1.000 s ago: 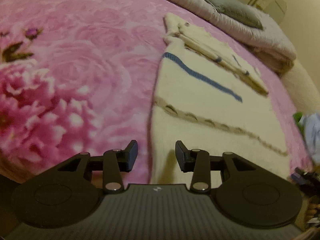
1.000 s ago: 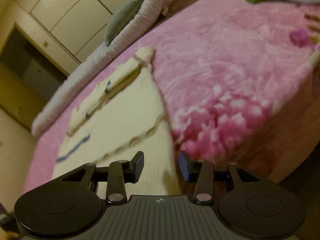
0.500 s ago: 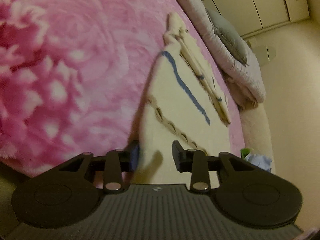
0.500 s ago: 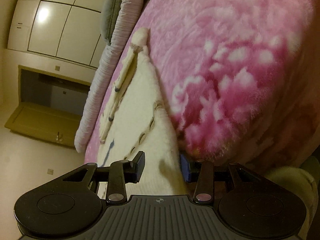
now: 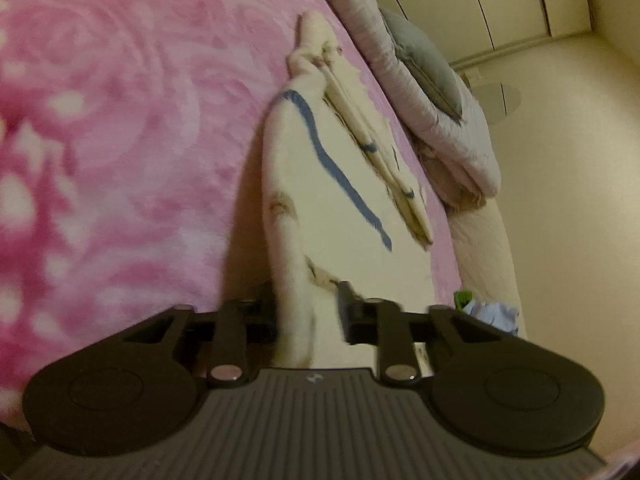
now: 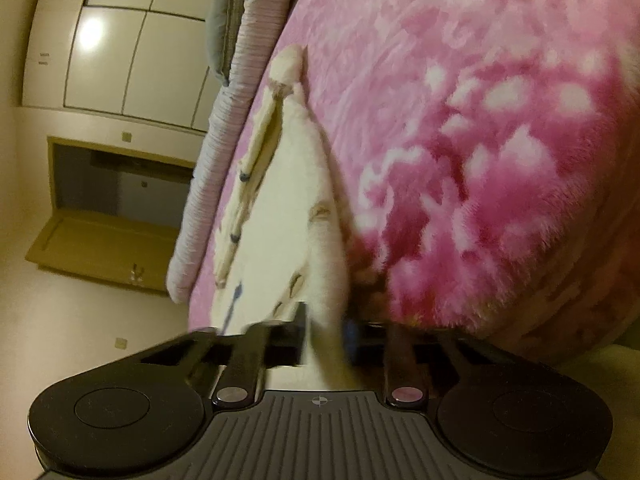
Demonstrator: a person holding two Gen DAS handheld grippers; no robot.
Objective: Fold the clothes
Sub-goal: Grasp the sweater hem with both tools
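A cream fuzzy garment (image 5: 340,160) with a blue stripe and a tan pattern band lies on the pink floral blanket (image 5: 120,140). My left gripper (image 5: 306,316) is closed on the garment's near left hem corner, and the cloth rises between the fingers. In the right wrist view the same garment (image 6: 288,184) runs away from me, and my right gripper (image 6: 326,332) is closed on its near right hem corner at the bed's edge. The sleeves are folded along the far side.
A rolled pale quilt (image 5: 440,120) with a grey pillow (image 5: 424,64) lies at the bed's far end. A blue and green cloth pile (image 5: 488,312) sits to the right. White wardrobe doors (image 6: 120,48) and a low wooden cabinet (image 6: 104,216) stand beyond the bed.
Both grippers moved forward onto the hem and closed on it. The hem corners now rise off the blanket between the fingers.
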